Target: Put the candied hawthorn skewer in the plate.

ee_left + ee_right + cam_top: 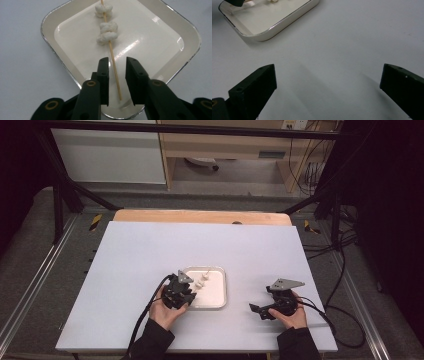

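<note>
Nearest me on the white table (130,270), my right gripper (261,310) rests well right of the tray (218,292), its jaws spread wide over bare surface with nothing between them. At the tray's left edge I have my left gripper (117,82), its jaws set to a narrow gap with the bare end of the wooden skewer (114,67) running between them, closer to the left jaw; I cannot tell whether either jaw touches it. Farther along the stick, three white lumps (107,32) sit threaded over the tray floor.
</note>
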{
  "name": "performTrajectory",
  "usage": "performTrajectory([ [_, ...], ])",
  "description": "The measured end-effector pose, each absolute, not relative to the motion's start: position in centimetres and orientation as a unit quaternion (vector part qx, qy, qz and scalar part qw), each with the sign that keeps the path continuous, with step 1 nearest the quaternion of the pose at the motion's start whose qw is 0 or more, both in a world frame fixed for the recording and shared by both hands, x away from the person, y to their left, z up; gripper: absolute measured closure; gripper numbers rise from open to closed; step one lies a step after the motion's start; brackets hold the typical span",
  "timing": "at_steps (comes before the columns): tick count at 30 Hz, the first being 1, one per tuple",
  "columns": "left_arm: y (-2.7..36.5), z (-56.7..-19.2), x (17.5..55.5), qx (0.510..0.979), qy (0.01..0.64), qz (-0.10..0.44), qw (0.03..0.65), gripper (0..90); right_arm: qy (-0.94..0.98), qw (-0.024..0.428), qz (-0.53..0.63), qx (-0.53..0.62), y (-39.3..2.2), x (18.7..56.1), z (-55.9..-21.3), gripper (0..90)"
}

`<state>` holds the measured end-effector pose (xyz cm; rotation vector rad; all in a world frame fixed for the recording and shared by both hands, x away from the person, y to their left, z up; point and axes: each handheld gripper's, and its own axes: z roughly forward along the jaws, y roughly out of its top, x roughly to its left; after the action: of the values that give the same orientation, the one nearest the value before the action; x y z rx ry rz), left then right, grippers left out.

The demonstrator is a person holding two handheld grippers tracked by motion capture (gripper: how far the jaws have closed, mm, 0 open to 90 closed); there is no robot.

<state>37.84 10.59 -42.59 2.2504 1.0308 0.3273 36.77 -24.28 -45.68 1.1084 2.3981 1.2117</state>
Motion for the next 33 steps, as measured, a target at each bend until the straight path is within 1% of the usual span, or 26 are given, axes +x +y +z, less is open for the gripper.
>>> performTrajectory([
  [3, 11.1, -41.8, 38.0, 0.858, 0.379, 0.112, 0.327, 62.8, 0.819, 0.121, 0.416, 0.377, -24.4, 36.8, -45.6, 1.3],
  [6, 11.6, -41.1, 38.1, 0.862, 0.37, 0.111, 0.329, 53.4, 0.818, 0.12, 0.416, 0.378, -24.4, 36.7, -45.6, 1.2],
  [11, 12.6, -40.3, 37.9, 0.864, 0.361, 0.118, 0.331, 41.7, 0.816, 0.12, 0.419, 0.379, -24.5, 36.7, -45.5, 1.2],
  [16, 14.1, -40.2, 37.8, 0.867, 0.353, 0.112, 0.334, 24.5, 0.816, 0.119, 0.418, 0.38, -24.5, 36.7, -45.5, 1.1],
  [21, 16.3, -40.4, 37.1, 0.865, 0.348, 0.107, 0.344, 19.7, 0.816, 0.118, 0.419, 0.381, -24.5, 36.7, -45.4, 0.9],
  [28, 20.2, -41.1, 36.5, 0.853, 0.364, 0.122, 0.354, 13.3, 0.816, 0.12, 0.418, 0.381, -24.5, 36.6, -45.5, 0.7],
  [33, 22.7, -42.1, 36.1, 0.841, 0.385, 0.127, 0.358, 12.3, 0.818, 0.12, 0.416, 0.379, -24.4, 36.6, -45.5, 0.7],
])
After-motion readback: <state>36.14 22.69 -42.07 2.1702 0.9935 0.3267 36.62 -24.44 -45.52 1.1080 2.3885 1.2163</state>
